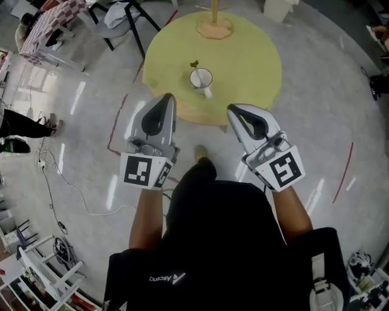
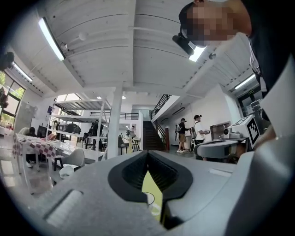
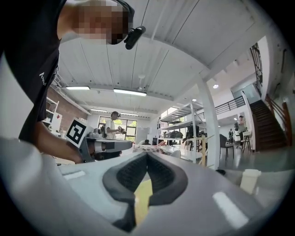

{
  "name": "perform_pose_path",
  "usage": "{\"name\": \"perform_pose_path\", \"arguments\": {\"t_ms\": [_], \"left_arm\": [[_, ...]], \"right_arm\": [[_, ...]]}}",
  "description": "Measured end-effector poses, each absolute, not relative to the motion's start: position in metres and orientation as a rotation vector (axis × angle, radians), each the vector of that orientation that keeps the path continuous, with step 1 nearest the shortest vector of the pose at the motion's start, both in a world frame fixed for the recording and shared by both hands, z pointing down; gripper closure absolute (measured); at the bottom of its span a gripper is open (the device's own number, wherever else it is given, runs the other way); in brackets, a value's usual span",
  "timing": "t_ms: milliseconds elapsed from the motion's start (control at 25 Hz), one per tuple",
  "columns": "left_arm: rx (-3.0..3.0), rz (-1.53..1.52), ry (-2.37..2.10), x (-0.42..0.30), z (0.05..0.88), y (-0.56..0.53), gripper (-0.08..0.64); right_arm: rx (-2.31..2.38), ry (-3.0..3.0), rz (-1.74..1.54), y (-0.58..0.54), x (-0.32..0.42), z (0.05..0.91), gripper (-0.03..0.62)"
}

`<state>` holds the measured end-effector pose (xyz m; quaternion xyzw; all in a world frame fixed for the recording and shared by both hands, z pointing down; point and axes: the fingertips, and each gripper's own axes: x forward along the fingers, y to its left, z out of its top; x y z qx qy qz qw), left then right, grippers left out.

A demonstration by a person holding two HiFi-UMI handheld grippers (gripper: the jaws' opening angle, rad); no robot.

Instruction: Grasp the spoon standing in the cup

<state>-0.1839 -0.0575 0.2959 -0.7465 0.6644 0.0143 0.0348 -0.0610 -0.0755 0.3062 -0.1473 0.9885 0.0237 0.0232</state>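
Observation:
A white cup [image 1: 201, 79] stands near the middle of the round yellow-green table [image 1: 255, 67], its handle towards me. A spoon [image 1: 194, 64] stands in it, its dark end leaning over the far rim. Both grippers hang over the table's near edge, short of the cup and apart from it. My left gripper [image 1: 168, 97] is shut with nothing held. My right gripper [image 1: 233, 109] is shut as well and holds nothing. In the left gripper view the pads of the left gripper [image 2: 147, 154] meet, and the cup's rim [image 2: 150, 198] shows below them. In the right gripper view the right gripper [image 3: 147, 156] is tip to tip.
A wooden stand [image 1: 214, 27] sits at the table's far edge. A dark chair [image 1: 124, 18] and a table with a checked cloth [image 1: 51, 21] stand at the back left. Red tape lines [image 1: 115, 130] and a cable [image 1: 67, 182] lie on the shiny floor.

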Motion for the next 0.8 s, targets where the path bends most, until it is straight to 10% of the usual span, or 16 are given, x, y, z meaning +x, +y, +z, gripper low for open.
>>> {"name": "perform_pose_path", "arguments": {"t_ms": [520, 800], "left_arm": [[-2.615, -0.035, 1.858, -0.237, 0.36, -0.167, 0.538], [-2.793, -0.143, 1.802, -0.231, 0.407, -0.226, 0.382]], "right_arm": [[-0.621, 3.087, 0.044, -0.158, -0.136, 0.32, 0.589], [-0.633, 3.113, -0.009, -0.2, -0.135, 0.325, 0.589]]}}
